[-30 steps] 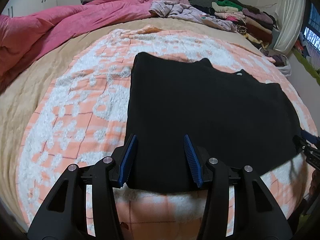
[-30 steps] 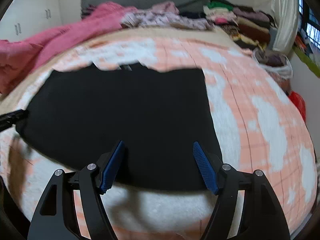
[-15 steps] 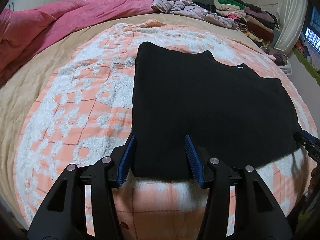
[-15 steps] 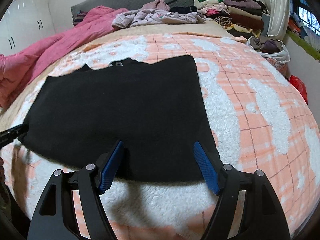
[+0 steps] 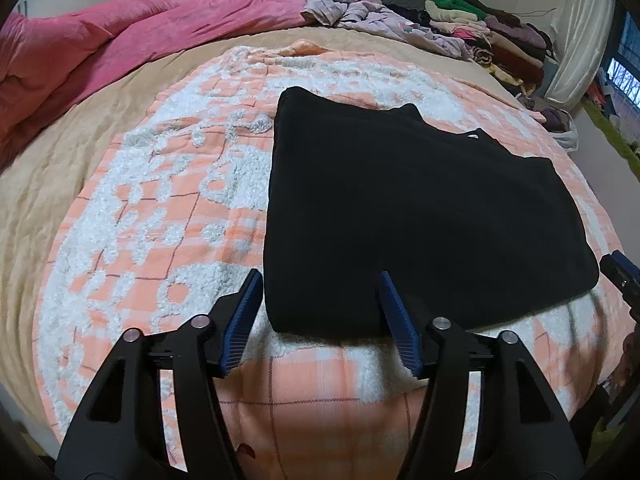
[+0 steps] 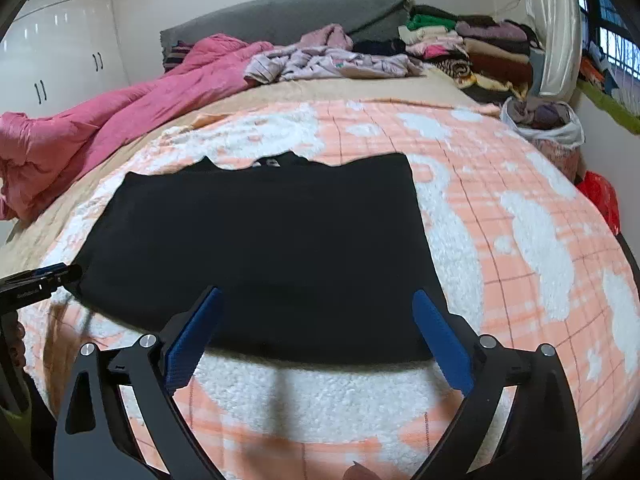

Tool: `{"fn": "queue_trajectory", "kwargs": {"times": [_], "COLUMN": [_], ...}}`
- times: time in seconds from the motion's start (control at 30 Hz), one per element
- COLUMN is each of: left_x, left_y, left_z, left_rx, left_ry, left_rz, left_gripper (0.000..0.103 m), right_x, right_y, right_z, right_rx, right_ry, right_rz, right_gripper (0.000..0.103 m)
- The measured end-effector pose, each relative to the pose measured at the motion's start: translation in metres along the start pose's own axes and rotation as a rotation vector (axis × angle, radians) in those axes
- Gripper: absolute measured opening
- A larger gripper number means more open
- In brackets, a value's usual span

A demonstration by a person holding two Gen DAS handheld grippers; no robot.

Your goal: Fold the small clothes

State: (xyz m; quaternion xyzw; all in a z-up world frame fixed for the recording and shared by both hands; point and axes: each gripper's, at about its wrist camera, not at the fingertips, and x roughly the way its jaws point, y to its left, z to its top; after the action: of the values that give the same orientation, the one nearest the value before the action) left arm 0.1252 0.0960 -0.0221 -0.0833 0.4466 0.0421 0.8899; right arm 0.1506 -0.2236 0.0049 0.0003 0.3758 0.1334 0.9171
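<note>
A black garment lies flat in a folded rectangle on the orange and white fleece blanket. It also shows in the right wrist view. My left gripper is open and empty, its blue fingertips just above the garment's near left corner. My right gripper is open wide and empty, above the garment's near edge. The right gripper's tip shows at the right edge of the left wrist view. The left gripper's tip shows at the left edge of the right wrist view.
A pink duvet is bunched at the far left of the bed. Loose pale clothes and stacked folded clothes lie at the far end. A bag of clothes and a red bag sit right of the bed.
Both grippers have pulled back and risen from the garment, so its near edge now shows in full. Both stay open; the garment has not moved.
</note>
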Motion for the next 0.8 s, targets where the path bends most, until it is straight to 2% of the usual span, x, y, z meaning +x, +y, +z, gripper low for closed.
{"fn": "queue_trajectory", "kwargs": {"times": [0.07,0.3,0.47,0.53,0.67,0.73,0.8], "left_x": [-0.002,-0.008,-0.012,-0.015,-0.022,-0.024,-0.027], "left_y": [0.001,0.005,0.009,0.011,0.015,0.018,0.02], "left_z": [0.0,0.002,0.003,0.003,0.004,0.005,0.006], "left_rx": [-0.001,-0.007,-0.016,-0.021,-0.028,-0.037,-0.041], "left_ry": [-0.002,-0.014,-0.022,-0.028,-0.043,-0.048,-0.055], "left_rz": [-0.001,0.002,0.007,0.008,0.008,0.005,0.006], "left_gripper": [0.056,0.069,0.071,0.079,0.082,0.09,0.091], "right_x": [-0.003,-0.01,-0.011,-0.011,-0.012,-0.012,-0.012], "right_y": [0.005,0.023,0.035,0.041,0.051,0.058,0.065], "right_z": [0.001,0.002,0.002,0.002,0.002,0.002,0.002], "right_rx": [-0.01,-0.05,-0.073,-0.085,-0.097,-0.113,-0.129], "right_ry": [-0.007,-0.02,-0.017,-0.016,-0.016,-0.014,-0.011], "right_rz": [0.007,0.032,0.057,0.064,0.084,0.097,0.103], "right_gripper": [0.096,0.098,0.098,0.098,0.098,0.098,0.098]}}
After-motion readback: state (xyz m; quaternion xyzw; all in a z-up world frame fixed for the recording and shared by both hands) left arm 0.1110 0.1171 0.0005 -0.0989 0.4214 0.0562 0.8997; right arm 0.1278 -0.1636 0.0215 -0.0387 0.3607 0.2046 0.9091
